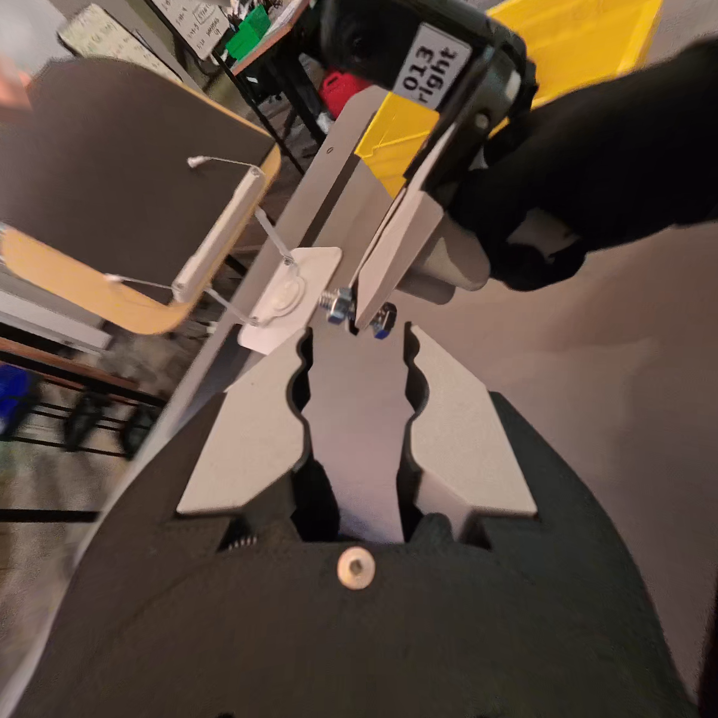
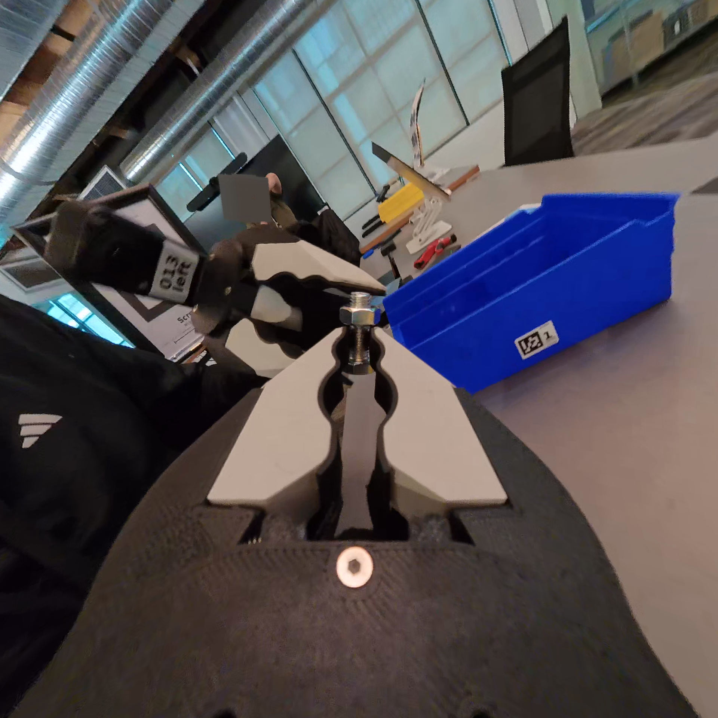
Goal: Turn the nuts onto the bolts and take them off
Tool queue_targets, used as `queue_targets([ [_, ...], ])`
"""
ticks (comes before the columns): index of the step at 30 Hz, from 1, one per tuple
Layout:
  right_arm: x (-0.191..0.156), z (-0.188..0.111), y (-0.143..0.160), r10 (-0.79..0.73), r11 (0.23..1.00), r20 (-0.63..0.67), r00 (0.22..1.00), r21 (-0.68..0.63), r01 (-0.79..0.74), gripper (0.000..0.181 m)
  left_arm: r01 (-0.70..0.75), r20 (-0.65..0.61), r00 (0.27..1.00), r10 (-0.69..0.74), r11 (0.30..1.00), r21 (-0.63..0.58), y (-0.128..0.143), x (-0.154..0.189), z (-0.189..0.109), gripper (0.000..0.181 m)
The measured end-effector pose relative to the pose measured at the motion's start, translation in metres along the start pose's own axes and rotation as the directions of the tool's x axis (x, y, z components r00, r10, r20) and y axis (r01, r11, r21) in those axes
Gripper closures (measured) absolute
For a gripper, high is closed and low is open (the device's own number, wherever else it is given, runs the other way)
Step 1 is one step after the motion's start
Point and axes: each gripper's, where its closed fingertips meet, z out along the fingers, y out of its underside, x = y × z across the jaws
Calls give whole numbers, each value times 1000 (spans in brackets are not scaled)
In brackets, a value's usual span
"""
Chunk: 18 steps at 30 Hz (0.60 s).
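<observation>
Right tongs pinching the bolt; left tongs spread at the nut.

We see the right tongs [image 2: 359, 349] pressed onto the bolt [image 2: 359, 342] near its head, holding it above the grey worktop [image 2: 582, 447] with its threaded end pointing away from the camera. The nut [image 2: 357, 315] sits on the thread, close to the free end. The left tongs [image 1: 357, 334] are spread, their tips just short of the nut [image 1: 340, 309] and gripping nothing. A blue bin [image 2: 544, 279] stands on the worktop just beside the bolt.
</observation>
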Motion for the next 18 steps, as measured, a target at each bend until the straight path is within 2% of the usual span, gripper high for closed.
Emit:
queue_targets([
  [2,-2,-5,-5,-47,998,12,999,29,46,174,214,-94,973,-210,976,30,-1,4,0,127],
  [3,-5,-7,-8,-71,996,23,997,53,70,174,334,-149,934,-324,941,52,-2,6,1,127],
  [5,-12,-9,-11,-131,988,52,990,91,126,174,562,-317,798,-512,823,87,-9,16,-1,129],
  [7,-18,-8,-10,-180,979,72,981,107,172,174,706,-436,663,-608,702,95,-14,23,-2,133],
  [10,-25,-6,-7,-204,972,112,973,138,188,175,789,-529,558,-639,606,100,-20,32,-3,139],
  [16,-32,-4,-2,-167,978,205,964,156,136,174,840,-618,486,-618,526,135,-27,34,-7,148],
  [18,-32,-4,-2,-162,978,212,964,166,127,174,848,-626,481,-614,508,153,-27,32,-9,150],
])
